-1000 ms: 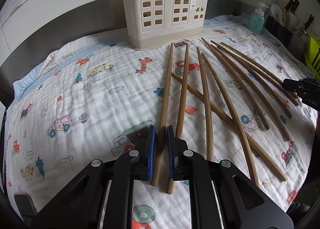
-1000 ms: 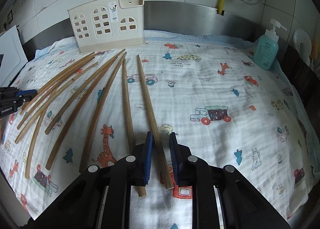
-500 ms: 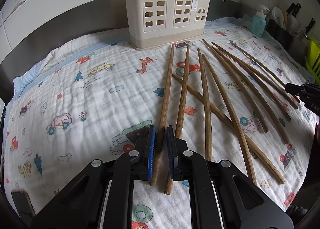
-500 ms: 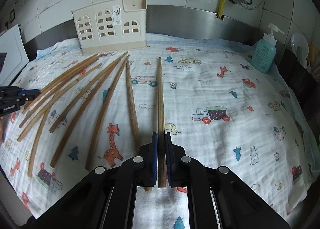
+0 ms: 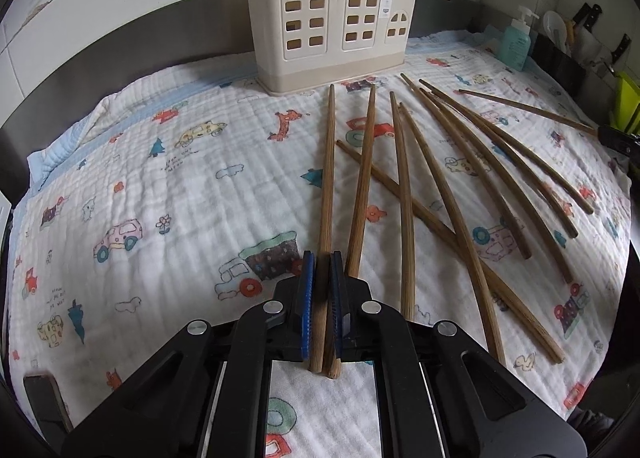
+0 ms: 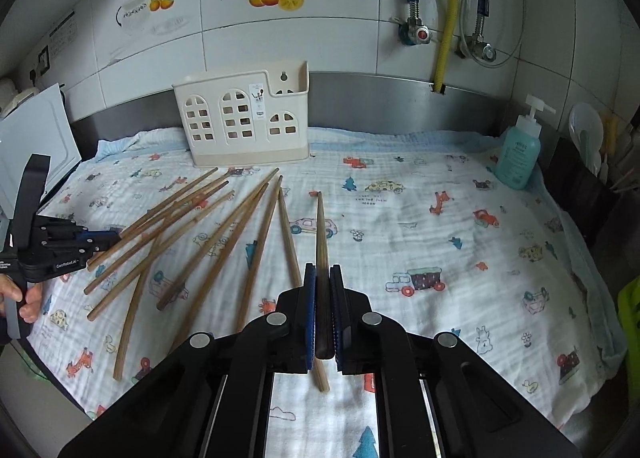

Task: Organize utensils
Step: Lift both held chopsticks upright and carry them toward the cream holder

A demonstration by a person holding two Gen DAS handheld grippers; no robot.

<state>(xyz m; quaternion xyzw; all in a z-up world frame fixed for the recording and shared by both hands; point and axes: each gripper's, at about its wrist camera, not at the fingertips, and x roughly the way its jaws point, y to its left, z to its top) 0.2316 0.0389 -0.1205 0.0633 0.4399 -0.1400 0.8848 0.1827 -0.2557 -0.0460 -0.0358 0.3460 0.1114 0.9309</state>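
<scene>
A cream utensil holder [image 5: 328, 21] [image 6: 244, 117] stands at the back of the printed cloth [image 5: 160, 161]. Several wooden chopsticks [image 5: 460, 161] [image 6: 208, 234] lie fanned out in front of it. My left gripper [image 5: 322, 256] is low over the cloth, its jaws closing tight on the near end of the leftmost chopstick [image 5: 329, 161], which still rests on the cloth. My right gripper [image 6: 322, 268] is shut on another chopstick [image 6: 321, 225] and holds it raised, tip pointing toward the wall. Each gripper shows in the other's view: the left gripper [image 6: 100, 238], the right gripper [image 5: 616, 139].
A teal soap bottle [image 6: 518, 153] stands at the cloth's back right corner. Dark racks with knives and utensils [image 5: 580, 41] line the right side. A white board [image 6: 36, 145] leans at the left. A person's hand [image 6: 24, 298] grips the left tool. A steel backsplash and tiled wall run behind.
My right gripper closed on a chopstick and lifted it off the cloth, straightening it toward the wall. The left gripper stayed put and squeezed tighter on its chopstick.
</scene>
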